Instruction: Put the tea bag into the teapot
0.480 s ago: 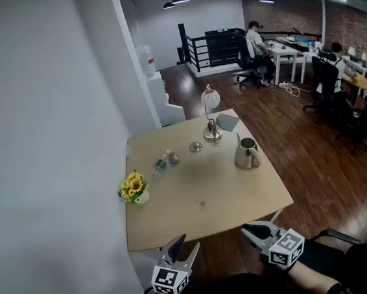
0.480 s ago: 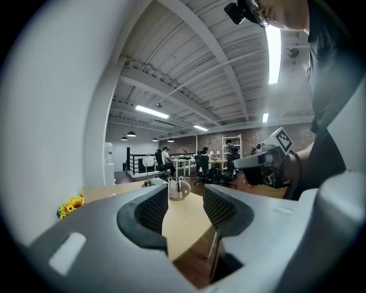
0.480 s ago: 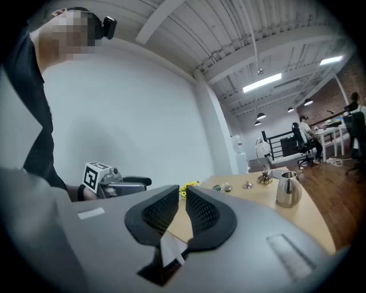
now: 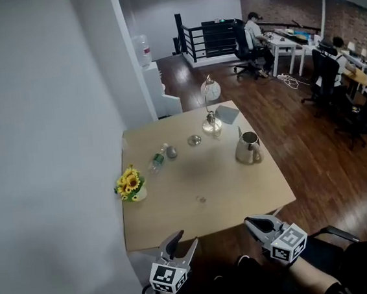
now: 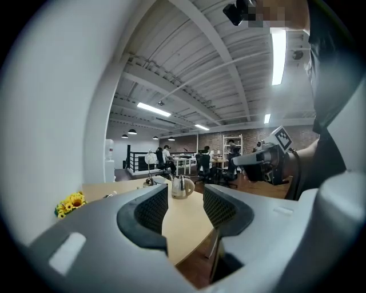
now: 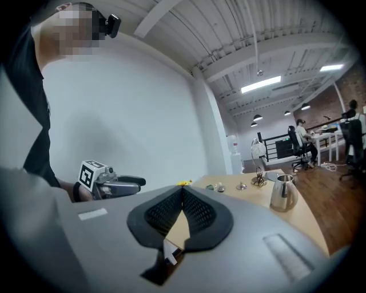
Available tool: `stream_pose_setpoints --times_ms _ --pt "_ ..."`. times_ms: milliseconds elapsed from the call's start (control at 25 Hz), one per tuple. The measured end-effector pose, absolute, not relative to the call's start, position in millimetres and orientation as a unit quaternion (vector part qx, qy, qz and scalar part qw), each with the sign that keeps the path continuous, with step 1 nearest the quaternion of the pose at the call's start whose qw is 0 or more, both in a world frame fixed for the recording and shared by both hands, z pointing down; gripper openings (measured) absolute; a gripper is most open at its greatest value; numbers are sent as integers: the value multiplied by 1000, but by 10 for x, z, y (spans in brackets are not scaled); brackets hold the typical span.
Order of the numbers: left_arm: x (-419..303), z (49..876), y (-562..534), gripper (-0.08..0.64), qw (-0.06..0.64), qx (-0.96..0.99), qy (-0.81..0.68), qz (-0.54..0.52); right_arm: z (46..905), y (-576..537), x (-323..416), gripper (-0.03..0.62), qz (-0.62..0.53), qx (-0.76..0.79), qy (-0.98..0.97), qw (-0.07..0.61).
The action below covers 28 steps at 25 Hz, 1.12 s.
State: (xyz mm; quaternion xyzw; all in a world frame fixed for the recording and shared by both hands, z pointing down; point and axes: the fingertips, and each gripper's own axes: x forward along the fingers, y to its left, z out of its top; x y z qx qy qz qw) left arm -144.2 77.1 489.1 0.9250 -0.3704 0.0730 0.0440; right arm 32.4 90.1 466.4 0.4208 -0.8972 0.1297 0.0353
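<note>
Nothing of the job looks done yet. The person stands back from the near edge of the worktop (image 4: 230, 184) with both tools held low, short of the wood. The left claw (image 4: 185, 239) is spread, with only air and the worktop's far surface showing between its pads. The right claw (image 4: 254, 223) is pressed together at the tips, and I see nothing pinched in it.

The steel teapot (image 4: 247, 149) stands toward the right side of the worktop, well apart from both tools. What I take for the tea bag (image 4: 202, 200) is a small pale scrap lying alone on the bare wood nearer the front edge. It is too small for me to be sure of it. Further back are a glass lamp (image 4: 210, 109), a small bottle (image 4: 157, 160) and a pot of sunflowers (image 4: 129, 183) by the wall.

So I judge the whole task is left: reach in, pick up the bag, carry it to the pot and drop it inside.
</note>
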Motion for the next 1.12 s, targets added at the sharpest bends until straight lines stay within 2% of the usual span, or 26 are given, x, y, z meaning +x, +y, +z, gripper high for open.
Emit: stream_pose_setpoints --times_ms 720,1120 --pt "-944 5260 -1057 189 65 898 -413 140 5063 -974 509 8 134 330 -932 72" --pt "-859 5326 -1640 192 69 894 -419 145 5160 -1673 529 8 147 310 -935 86"
